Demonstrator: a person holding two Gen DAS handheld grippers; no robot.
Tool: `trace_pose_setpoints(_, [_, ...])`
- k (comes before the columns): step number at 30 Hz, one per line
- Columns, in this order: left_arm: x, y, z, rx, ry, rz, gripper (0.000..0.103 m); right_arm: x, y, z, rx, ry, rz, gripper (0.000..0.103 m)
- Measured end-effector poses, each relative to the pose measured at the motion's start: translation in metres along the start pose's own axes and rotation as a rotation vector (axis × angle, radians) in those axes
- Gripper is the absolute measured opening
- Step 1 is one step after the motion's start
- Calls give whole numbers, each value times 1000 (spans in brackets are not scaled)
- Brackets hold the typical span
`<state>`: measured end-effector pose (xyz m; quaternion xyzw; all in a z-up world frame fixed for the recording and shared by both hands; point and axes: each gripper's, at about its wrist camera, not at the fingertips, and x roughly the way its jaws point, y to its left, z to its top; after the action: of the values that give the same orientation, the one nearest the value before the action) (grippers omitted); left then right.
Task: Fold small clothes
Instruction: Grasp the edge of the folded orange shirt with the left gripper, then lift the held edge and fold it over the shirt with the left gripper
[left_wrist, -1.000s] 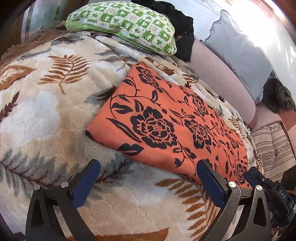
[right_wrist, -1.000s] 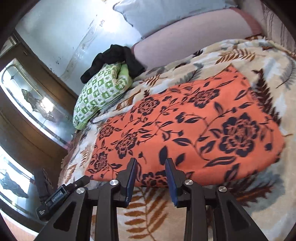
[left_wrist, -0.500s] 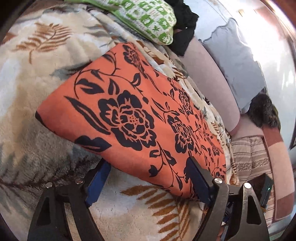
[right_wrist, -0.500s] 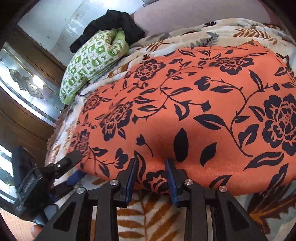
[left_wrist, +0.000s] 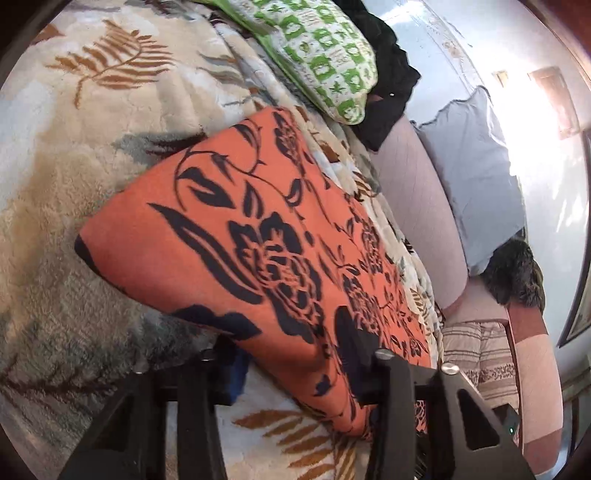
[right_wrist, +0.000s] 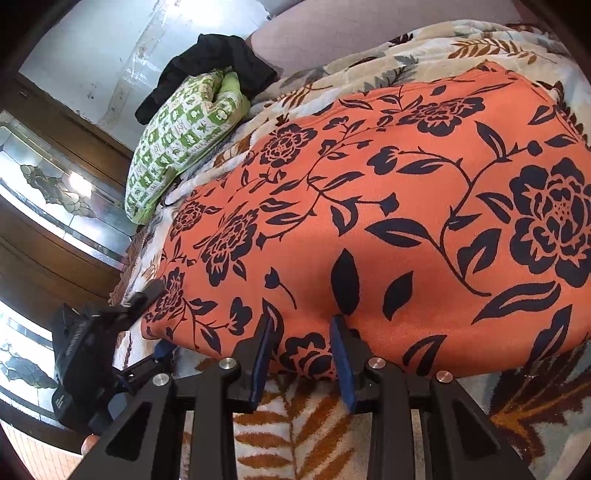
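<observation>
Orange cloth (left_wrist: 236, 254) with black floral print lies spread on the fern-print blanket (left_wrist: 74, 155) over the bed, mostly flat, filling the centre of both views. Left gripper (left_wrist: 295, 369) is at the cloth's near edge: fabric drapes over and between the jaws, edge lifted off the blanket there; one blue pad shows under the cloth at 7 o'clock, the other finger is up against the fabric at 5 o'clock. Jaws look closed down on the cloth edge, though the drape hides the actual contact, so the grip itself is not confirmed. Right gripper (right_wrist: 301, 343) is at the near edge too, bottom centre of its view: jaws narrow but not shut, blue pads (right_wrist: 263, 354) either side of a small bulge of cloth hem, fabric sitting in the gap; whether the pads touch it I cannot tell. In the right view the left gripper's body (right_wrist: 85, 354) sits at 8 o'clock, at the cloth's corner. Green-and-white pillow (left_wrist: 325, 62) at 12 o'clock in the left view, beyond the cloth, with a black garment (left_wrist: 384, 92) just behind it. Grey pillow (left_wrist: 476, 173) at 2 o'clock against the wall.
</observation>
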<state>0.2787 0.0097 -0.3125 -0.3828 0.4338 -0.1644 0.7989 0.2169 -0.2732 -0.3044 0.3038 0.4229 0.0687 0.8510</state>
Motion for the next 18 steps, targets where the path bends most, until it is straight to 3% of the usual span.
trace_pose_setpoints(4, [5, 3, 2, -23, -6, 5, 40, -2, -2, -1, -2, -9, 8, 35])
trace_pose_setpoints(6, [8, 4, 2, -42, -8, -11, 50, -3, -6, -1, 20, -13, 23, 35])
trace_pose_setpoints(9, [8, -2, 3, -17, -29, -11, 50, -9, -14, 2, 58, -25, 49, 35])
trace_pose_setpoints(10, [8, -4, 3, -6, -40, -6, 46, -11, -15, 3, 64, -36, 52, 35])
trace_pose_setpoints(11, [6, -7, 3, 8, -57, 1, 32, -16, -16, 4, 68, -53, 53, 35])
trace_pose_setpoints(12, [4, -11, 4, 37, -76, 7, 26, -22, -19, 6, 74, -74, 57, 35])
trace_pose_setpoints(18, [-4, -56, -3, 302, -145, 91, 18, -61, -47, 16, 149, -193, 51, 35])
